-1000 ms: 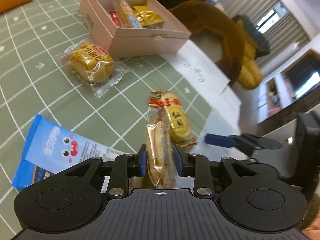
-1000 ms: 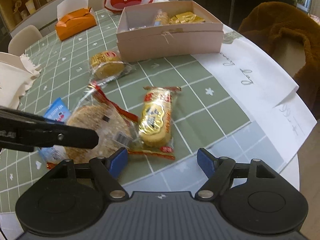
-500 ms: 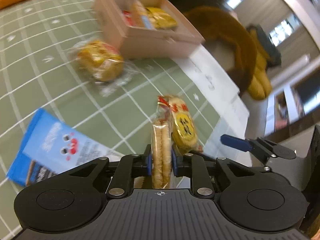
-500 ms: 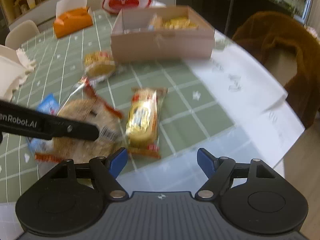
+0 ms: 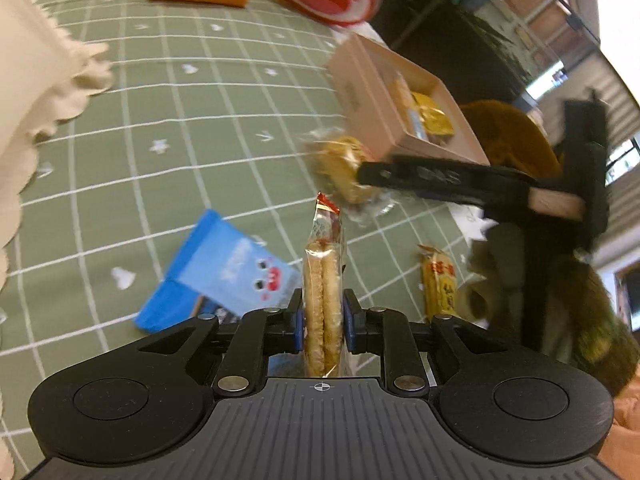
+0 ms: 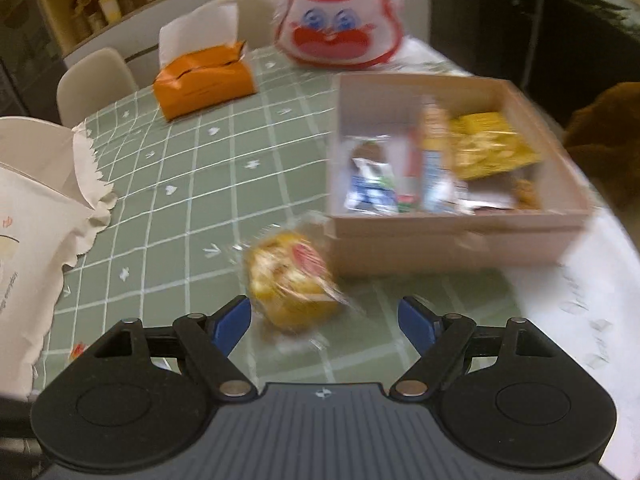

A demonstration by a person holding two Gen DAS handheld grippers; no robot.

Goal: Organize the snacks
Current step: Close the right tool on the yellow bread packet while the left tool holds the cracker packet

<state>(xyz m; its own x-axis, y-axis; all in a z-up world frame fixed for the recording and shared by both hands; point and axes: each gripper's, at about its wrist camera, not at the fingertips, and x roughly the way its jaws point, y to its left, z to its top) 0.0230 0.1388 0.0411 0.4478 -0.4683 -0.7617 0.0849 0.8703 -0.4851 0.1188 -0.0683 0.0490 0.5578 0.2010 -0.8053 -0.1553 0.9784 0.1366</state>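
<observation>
My left gripper (image 5: pixel 322 316) is shut on a clear-wrapped pack of round rice crackers (image 5: pixel 322 280), held on edge above the table. My right gripper (image 6: pixel 324 318) has its jaws opening wide, with a round yellow wrapped cake (image 6: pixel 290 282) on the table just ahead between the fingertips, untouched. In the left wrist view its black finger (image 5: pixel 440 180) crosses in front of that cake (image 5: pixel 340 168). A pink cardboard box (image 6: pixel 452 236) holding several snacks stands behind the cake. A blue snack packet (image 5: pixel 224 268) and a long yellow cracker pack (image 5: pixel 440 284) lie on the green checked cloth.
An orange tissue pack (image 6: pixel 204 80) and a red-and-white cartoon bag (image 6: pixel 340 20) stand at the far side. A white paper bag (image 6: pixel 32 216) lies at the left. White paper sheets (image 6: pixel 580 300) cover the table's right edge. A brown furry chair (image 5: pixel 508 132) is beyond the table.
My left gripper closed on the rice cracker pack, lifted it and swung left. My right gripper moved forward from the long yellow pack to the round cake and opened a little wider.
</observation>
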